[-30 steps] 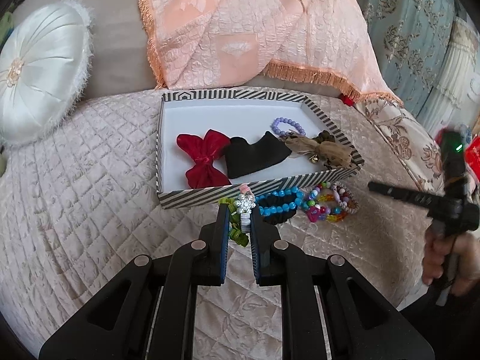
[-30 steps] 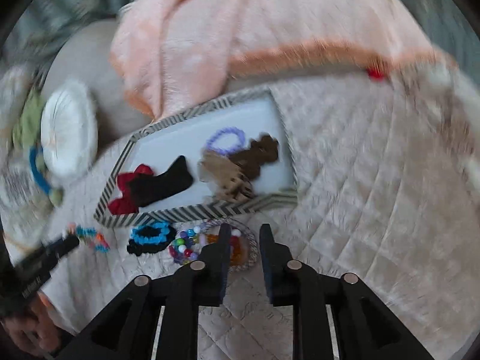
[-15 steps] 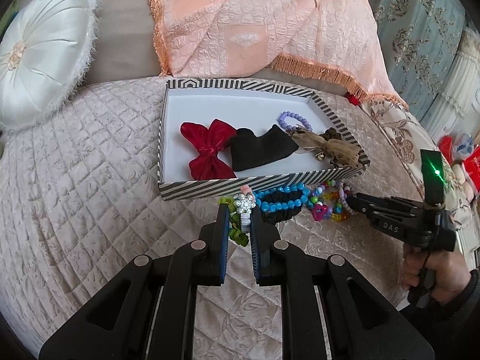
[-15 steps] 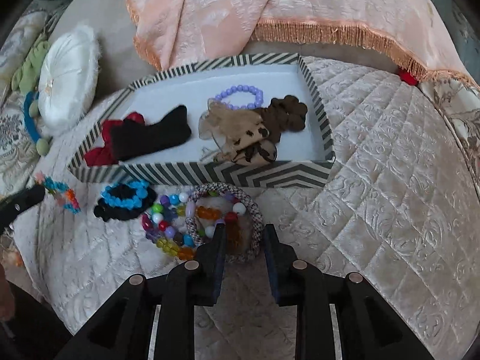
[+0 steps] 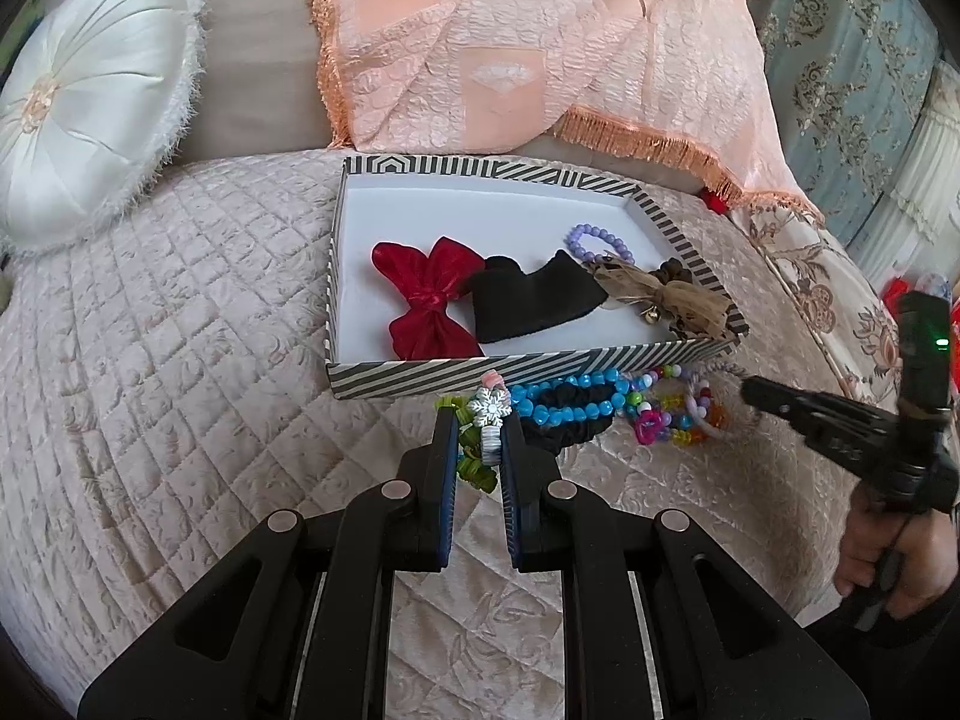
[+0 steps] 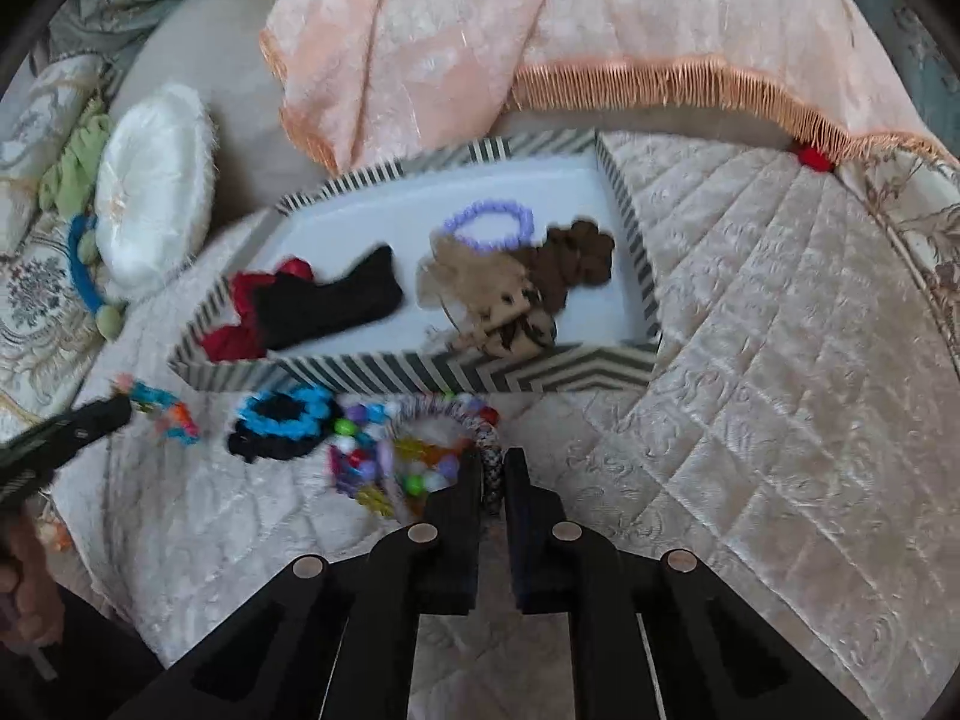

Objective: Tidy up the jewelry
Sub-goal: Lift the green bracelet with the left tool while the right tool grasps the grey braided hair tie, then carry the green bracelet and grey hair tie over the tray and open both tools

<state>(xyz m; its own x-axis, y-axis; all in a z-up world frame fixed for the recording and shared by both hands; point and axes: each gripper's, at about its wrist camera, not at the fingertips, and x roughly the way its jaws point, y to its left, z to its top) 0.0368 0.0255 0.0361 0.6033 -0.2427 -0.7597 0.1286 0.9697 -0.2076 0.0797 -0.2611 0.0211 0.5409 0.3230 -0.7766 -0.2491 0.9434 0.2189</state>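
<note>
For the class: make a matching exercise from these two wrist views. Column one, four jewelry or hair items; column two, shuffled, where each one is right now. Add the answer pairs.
Items
1. red bow
2. snowflake bracelet
3. woven cord bracelet
4. blue bead bracelet

Places
A. shut in the right gripper
B. lying on the bedspread in front of the box, not gripped
C. inside the striped box
D. shut in the left gripper

Pairs: 1-C, 2-D, 3-A, 4-B

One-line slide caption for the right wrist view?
Right gripper shut on a braided bracelet among bead bracelets before the striped box.
</note>
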